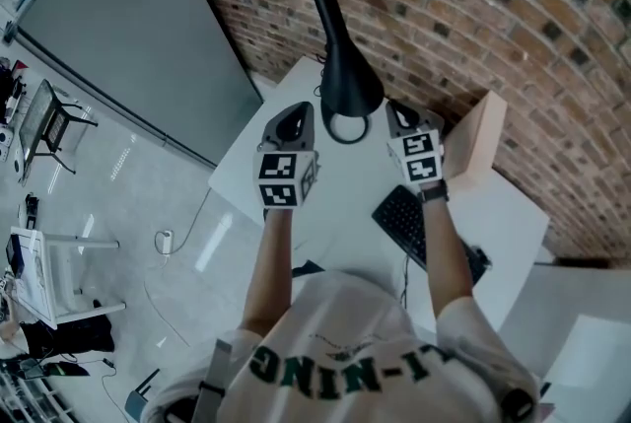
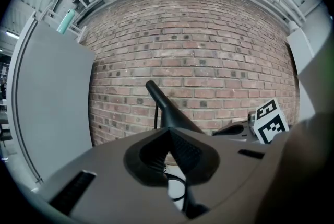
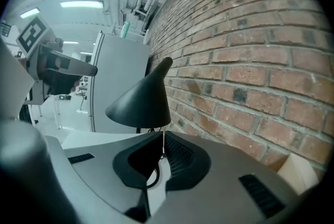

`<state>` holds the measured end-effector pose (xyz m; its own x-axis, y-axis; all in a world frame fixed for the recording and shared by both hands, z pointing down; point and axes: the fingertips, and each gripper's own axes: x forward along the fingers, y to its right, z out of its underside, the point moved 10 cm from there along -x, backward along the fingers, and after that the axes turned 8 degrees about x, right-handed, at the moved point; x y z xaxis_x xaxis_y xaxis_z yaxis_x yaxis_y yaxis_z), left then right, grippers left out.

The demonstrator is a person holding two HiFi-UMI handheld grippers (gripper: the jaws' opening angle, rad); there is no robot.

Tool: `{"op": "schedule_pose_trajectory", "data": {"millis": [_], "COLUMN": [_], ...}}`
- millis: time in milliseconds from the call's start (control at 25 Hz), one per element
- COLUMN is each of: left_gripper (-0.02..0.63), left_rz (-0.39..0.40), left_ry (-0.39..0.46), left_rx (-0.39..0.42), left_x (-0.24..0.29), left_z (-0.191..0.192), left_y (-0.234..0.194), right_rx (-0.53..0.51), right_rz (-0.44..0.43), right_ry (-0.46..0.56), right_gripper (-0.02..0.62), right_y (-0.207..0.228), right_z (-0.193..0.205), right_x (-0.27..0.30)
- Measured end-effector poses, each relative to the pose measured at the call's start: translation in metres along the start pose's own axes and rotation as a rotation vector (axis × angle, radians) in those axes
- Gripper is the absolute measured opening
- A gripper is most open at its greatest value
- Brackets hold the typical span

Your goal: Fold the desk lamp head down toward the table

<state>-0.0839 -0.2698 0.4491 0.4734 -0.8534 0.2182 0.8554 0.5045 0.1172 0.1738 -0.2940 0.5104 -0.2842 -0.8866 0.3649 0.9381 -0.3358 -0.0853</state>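
Note:
A black desk lamp (image 1: 342,66) with a cone shade stands on the white table (image 1: 335,189) near the brick wall, its wide mouth facing down. A black cord loop (image 1: 346,127) lies under it. My left gripper (image 1: 293,113) hangs left of the shade, shut and holding nothing. My right gripper (image 1: 400,111) hangs to the shade's right, also shut and empty. Neither touches the lamp. In the left gripper view the lamp (image 2: 166,108) rises just beyond the closed jaws of the left gripper (image 2: 169,134). In the right gripper view the shade (image 3: 143,97) sits above the right gripper (image 3: 162,137).
A black keyboard (image 1: 412,222) lies on the table under my right forearm. A cardboard box (image 1: 479,139) stands at the right against the brick wall (image 1: 473,7). A grey panel (image 1: 128,27) stands to the left. The table's left edge drops to the floor.

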Motion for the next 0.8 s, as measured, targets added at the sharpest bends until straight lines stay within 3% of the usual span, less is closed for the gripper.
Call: {"op": "schedule_pose_trajectory", "data": {"millis": [240,600,800], "left_gripper": [0.000,0.000,0.000], "left_rz": [-0.002,0.000,0.004], "left_ry": [0.034,0.076,0.112], "left_rx": [0.006,0.022,0.030], "left_x": [-0.026,-0.068,-0.091], "left_z": [-0.011,-0.014,-0.017], "left_y": [0.009,0.035,0.049], "right_rx": [0.122,0.213,0.235], "right_rz": [0.049,0.099,0.118], "right_ry": [0.074,0.222,0.244], "right_gripper": [0.012,0.005,0.003], "right_y": [-0.008,-0.034,-0.050], "right_z": [-0.006,-0.015,-0.010], "right_x": [-0.047,-0.125,-0.161]}}
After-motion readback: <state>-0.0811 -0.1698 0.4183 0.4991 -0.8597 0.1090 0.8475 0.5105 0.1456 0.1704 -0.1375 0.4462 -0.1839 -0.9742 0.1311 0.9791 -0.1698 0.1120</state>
